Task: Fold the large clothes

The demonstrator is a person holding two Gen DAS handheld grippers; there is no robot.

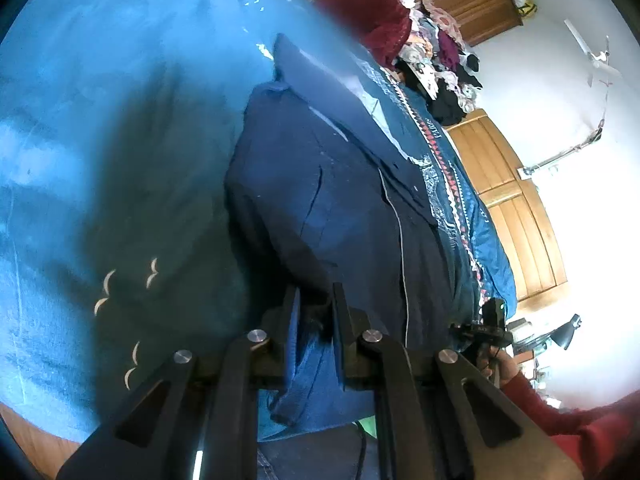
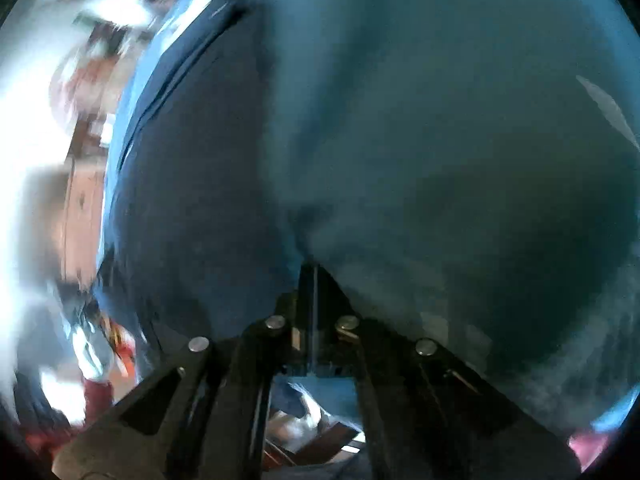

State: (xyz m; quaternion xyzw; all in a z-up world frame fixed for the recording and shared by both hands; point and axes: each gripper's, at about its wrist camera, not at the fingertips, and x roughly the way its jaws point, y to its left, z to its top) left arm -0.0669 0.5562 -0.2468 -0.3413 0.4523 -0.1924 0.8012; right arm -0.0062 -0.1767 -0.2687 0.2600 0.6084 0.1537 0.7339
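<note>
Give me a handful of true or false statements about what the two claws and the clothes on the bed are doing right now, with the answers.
1. The left claw has blue fabric pinched between its fingers. True.
2. The navy garment lies on a blue bedspread. True.
3. The bedspread under the garment is plain white. False: it is blue with small pale crescent marks.
4. The right claw is spread wide open with nothing in it. False: its fingers are closed together on fabric.
5. A heap of mixed clothes sits at the far end of the bed. True.
6. The sleeve near the left claw is green. False: it is red.
</note>
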